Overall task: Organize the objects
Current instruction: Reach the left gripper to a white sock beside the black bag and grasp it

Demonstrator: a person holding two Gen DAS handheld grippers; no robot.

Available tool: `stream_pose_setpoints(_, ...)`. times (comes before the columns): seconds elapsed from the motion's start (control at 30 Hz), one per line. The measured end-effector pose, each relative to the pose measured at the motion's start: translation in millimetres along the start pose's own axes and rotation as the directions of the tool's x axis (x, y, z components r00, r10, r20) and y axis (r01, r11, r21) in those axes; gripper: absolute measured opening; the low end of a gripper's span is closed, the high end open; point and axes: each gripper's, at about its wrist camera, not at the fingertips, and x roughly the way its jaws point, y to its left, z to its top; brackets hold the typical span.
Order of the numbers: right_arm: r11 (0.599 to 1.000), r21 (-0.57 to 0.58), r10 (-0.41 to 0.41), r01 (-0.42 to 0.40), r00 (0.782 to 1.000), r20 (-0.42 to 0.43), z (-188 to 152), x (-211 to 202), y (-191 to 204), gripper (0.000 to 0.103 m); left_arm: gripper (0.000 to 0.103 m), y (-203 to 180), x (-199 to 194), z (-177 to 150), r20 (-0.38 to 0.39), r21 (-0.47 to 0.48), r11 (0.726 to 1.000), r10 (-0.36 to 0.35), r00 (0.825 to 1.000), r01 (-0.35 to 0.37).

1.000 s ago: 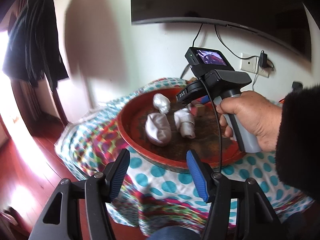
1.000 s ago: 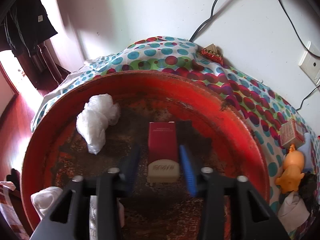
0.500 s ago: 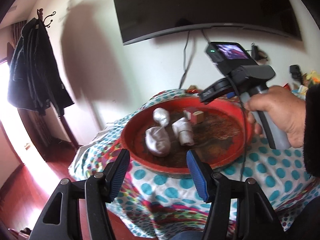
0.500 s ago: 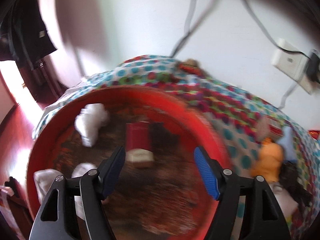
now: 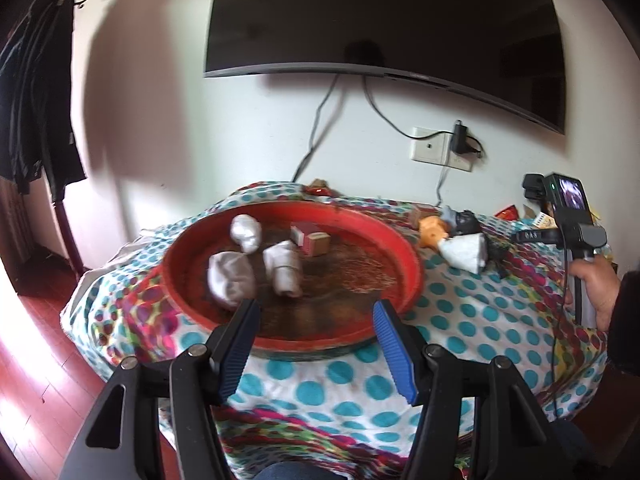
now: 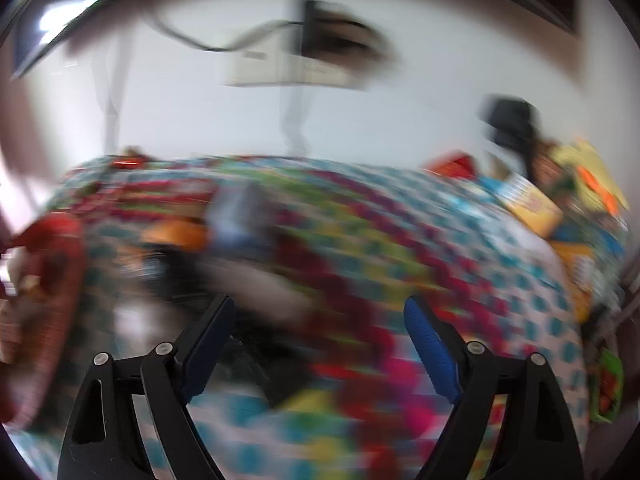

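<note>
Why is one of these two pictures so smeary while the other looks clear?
Right wrist view: the polka-dot cloth and wall socket are streaked sideways by motion blur; only the gripper fingers stay sharp. Left wrist view: mostly crisp, the red tray clear, fisheye bending the television, window glare washing out the left edge.

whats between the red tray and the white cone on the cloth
In the left wrist view, an orange toy lies on the cloth between the red tray and the white cone, beside the cone.

White letters on the right gripper's (image 5: 538, 235) black body look like "DAS", too small to be sure; nothing else is legible anywhere.
</note>
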Motion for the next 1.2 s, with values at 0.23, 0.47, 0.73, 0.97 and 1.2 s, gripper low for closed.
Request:
stream_pose_setpoints(0.23,0.990,0.124,-0.069,0.071,0.997,-0.022,-22.2,20.1,-88.2,0.085,0.061,-62.1,35.8,-3.0,-0.105,0.074,0.990,-0.113,0.988,0.122)
stream_pose_setpoints(0.47,0.976,0.216,-0.005,0.009,1.000,-0.018,-32.3,27.4,-115.4,0.086,0.061,-131.5,94.8,29.0,-0.199,0.027,0.981,-0.183,0.963,0.192)
stream_pose_setpoints(0.73,0.927,0.367,0.108,-0.081,0.993,-0.053,-41.1,42.9,-143.7,0.095,0.061,-199.5,172.4,58.0,-0.265,0.075,0.981,-0.153,0.952,0.178)
stream_pose_setpoints(0.97,0.909,0.397,0.151,-0.129,0.988,-0.025,-43.0,42.3,-148.9,0.098,0.061,-222.3,232.5,60.8,-0.329,0.120,0.979,-0.115,0.937,0.163)
stream_pose_setpoints(1.2,0.894,0.416,0.185,-0.167,0.983,-0.001,-43.8,40.8,-152.8,0.101,0.028,-218.4,247.3,58.4,-0.388,0.119,0.979,-0.106,0.915,0.164)
